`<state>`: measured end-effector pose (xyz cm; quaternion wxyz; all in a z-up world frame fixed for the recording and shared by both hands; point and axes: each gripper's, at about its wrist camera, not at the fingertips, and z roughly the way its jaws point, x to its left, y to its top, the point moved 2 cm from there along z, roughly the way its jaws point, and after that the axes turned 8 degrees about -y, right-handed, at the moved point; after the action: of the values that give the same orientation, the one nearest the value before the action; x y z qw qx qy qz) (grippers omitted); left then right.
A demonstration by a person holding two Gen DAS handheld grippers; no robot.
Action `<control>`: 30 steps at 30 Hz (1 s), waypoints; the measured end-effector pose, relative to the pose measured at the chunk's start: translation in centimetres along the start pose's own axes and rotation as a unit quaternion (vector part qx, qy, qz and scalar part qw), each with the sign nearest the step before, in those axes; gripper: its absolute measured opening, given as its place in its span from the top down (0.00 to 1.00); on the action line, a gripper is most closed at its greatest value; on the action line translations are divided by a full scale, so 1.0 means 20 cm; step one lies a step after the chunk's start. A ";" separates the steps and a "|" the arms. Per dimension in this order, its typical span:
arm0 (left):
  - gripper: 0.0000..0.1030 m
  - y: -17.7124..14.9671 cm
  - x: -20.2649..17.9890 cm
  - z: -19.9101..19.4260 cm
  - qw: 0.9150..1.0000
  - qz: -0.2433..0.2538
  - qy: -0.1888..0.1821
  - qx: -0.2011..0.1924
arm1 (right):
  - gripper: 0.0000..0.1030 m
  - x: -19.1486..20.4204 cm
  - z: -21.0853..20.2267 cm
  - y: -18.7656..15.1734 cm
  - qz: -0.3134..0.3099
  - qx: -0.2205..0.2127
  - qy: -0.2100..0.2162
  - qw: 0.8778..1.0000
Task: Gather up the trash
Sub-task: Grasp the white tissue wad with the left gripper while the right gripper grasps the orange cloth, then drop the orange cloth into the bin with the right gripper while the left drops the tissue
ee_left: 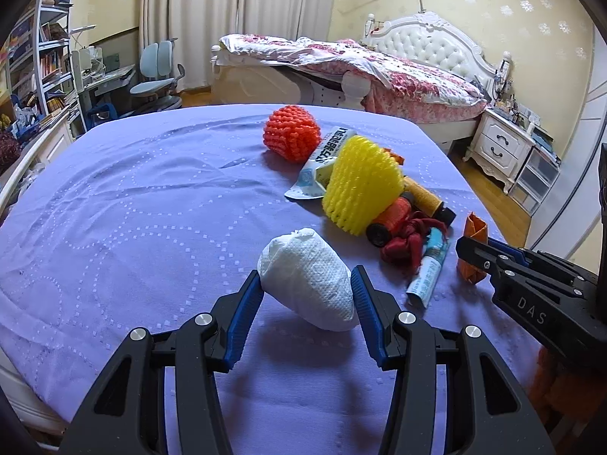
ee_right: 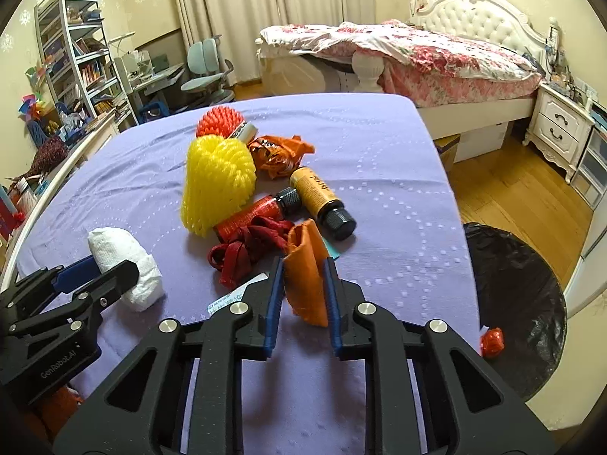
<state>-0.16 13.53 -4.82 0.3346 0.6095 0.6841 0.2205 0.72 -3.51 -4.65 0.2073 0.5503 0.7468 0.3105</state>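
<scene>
Right wrist view — right tool clamps the orange wrapper, left tool grips the tissue wad — either could slip short of the bin.

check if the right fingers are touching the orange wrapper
Touching. The right wrist view shows both blue fingers of the right gripper pressed against the sides of the folded orange wrapper, with no gap on either side.

The lower part of the orange wrapper is covered by the right gripper pads. Behind it, most of a white printed packet is hidden by that gripper's left finger. The black-lined bin to its right is cut off.
</scene>
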 end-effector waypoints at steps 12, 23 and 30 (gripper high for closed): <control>0.52 0.02 -0.21 -0.01 0.999 0.028 -0.036 -0.008 | 0.81 -0.26 -0.15 -0.05 0.047 -0.020 -0.029 0.998; 0.52 0.02 -0.59 0.09 0.992 0.094 -0.087 -0.005 | 0.81 -0.65 -0.22 -0.14 0.114 -0.023 -0.086 0.989; 0.52 0.05 -0.82 0.18 0.985 0.131 -0.111 -0.002 | 0.81 -0.83 -0.20 -0.18 0.139 -0.019 -0.114 0.984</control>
<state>3.80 -2.83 -3.43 0.3774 0.7143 0.5563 0.1946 0.71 -20.91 -4.84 0.2563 0.6766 0.6284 0.2858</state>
